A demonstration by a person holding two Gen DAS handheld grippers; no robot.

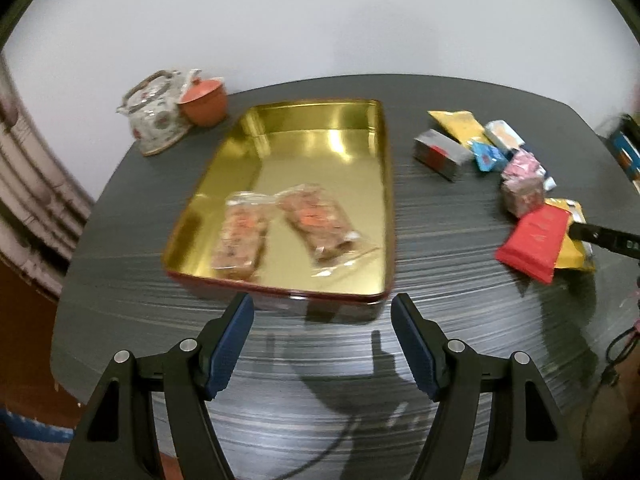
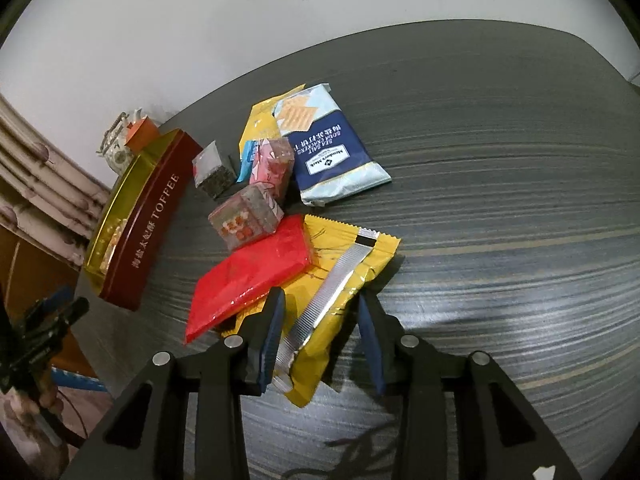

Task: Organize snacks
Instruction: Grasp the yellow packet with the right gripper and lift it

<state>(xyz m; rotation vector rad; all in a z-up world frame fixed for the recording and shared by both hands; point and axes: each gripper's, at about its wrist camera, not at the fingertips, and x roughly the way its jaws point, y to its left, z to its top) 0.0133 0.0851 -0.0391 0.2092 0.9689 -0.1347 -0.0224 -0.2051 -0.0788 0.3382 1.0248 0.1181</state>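
An open gold tin with a dark red side sits on the dark table and holds two clear-wrapped snack bars. My left gripper hovers open and empty just in front of the tin's near edge. To the right lies a pile of snacks. My right gripper is shut on a yellow packet with a silver seam, which lies under a red packet. In the left wrist view the red packet shows at the right, with a black finger of the right gripper beside it.
A flowered teapot and an orange cup stand behind the tin at the left. The pile also has a blue cracker pack, two pink-wrapped cubes, a grey packet and another yellow packet. A white wall is behind.
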